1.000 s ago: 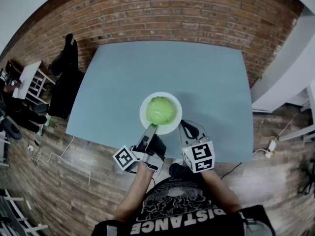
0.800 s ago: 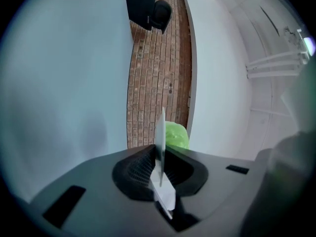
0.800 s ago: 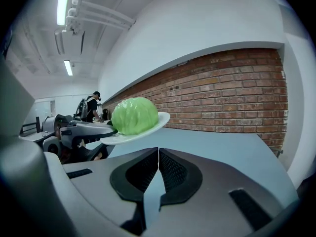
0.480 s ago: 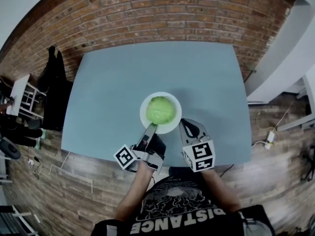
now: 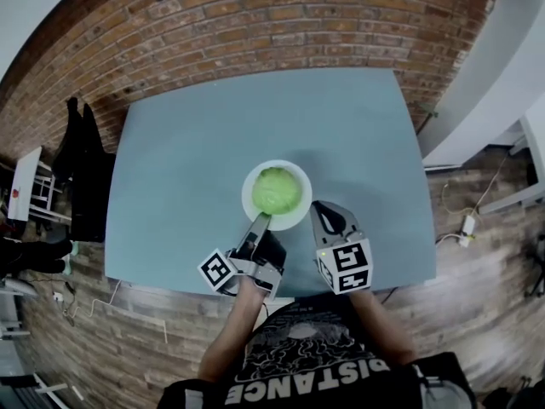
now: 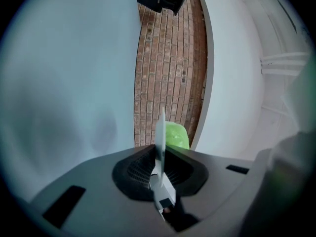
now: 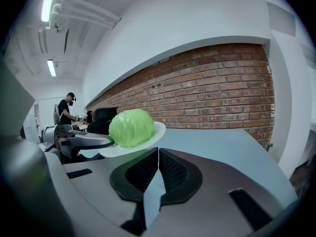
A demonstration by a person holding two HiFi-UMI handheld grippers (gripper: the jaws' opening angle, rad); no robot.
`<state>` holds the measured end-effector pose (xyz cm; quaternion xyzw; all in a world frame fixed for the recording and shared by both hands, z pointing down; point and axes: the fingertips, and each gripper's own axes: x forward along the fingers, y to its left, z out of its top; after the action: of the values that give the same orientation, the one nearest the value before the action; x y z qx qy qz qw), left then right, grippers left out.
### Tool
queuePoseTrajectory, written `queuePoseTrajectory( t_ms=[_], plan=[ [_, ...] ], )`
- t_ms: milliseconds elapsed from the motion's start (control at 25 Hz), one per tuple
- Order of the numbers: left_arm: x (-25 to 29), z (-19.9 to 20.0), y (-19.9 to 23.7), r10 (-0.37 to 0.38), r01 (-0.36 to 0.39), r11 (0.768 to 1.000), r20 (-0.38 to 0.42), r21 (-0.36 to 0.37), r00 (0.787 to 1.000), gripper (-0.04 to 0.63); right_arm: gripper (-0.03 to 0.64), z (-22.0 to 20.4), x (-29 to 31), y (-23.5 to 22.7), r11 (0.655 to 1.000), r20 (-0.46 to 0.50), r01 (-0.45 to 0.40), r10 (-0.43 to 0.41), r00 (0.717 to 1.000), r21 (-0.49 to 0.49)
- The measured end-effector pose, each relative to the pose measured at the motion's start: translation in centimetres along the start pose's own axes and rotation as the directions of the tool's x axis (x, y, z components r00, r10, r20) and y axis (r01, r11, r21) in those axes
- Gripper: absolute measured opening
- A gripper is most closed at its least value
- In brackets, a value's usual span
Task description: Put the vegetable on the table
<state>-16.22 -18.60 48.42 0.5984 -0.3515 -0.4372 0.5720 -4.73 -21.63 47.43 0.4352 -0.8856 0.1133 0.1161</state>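
1. Jaws of the left gripper are pressing together on the thin rim of a round white plate, which is showing edge-on between them.
2. A pale green, round leafy vegetable is sitting in the middle of that plate, over the near part of the blue-grey table. From the head view the left gripper is gripping the plate's near edge.
3. In the right gripper view the plate is looking tilted, with its far rim higher. Whether it is touching the table cannot be told.
4. Jaws of the right gripper are resting together with nothing between them. This gripper is lying just beside the plate's right side, apart from it.
5. A red brick wall is running behind the table's far edge, and wooden plank flooring is showing around it.
6. Dark clothing is hanging by the table's left edge.
7. A distant person is standing in the background of the right gripper view.
8. Nothing is lying on the table surface between the grippers and the plate.
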Motion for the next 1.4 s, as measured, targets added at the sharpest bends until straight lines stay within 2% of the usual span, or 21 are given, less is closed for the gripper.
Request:
queuePoseTrajectory(
  t_ms=[280,560,760,1400],
  plan=[
    [1.3,0.6,1.8,0.02,-0.02,1.0,-0.016,-0.014,1.0,0.031,0.009,-0.6,0.6,-1.1,1.0,-0.025,0.026,-0.026,0.999,0.015],
    [1.7,0.8,4.8,0.076,-0.077,0.997,-0.035,-0.029,0.996,0.032,0.009,-1.4,1.1,-1.7,0.999,-0.047,0.037,-0.035,0.998,0.039],
    [2.6,0.7,5.8,0.083,-0.085,0.995,-0.052,-0.042,0.995,0.032,0.009,-2.1,1.5,-2.5,0.998,-0.063,0.049,-0.047,0.997,0.045],
    [4.6,0.9,9.4,0.156,-0.159,0.987,-0.091,-0.021,0.984,0.032,0.009,-3.3,2.3,-4.3,0.996,-0.086,0.067,-0.061,0.994,0.06]
  ],
)
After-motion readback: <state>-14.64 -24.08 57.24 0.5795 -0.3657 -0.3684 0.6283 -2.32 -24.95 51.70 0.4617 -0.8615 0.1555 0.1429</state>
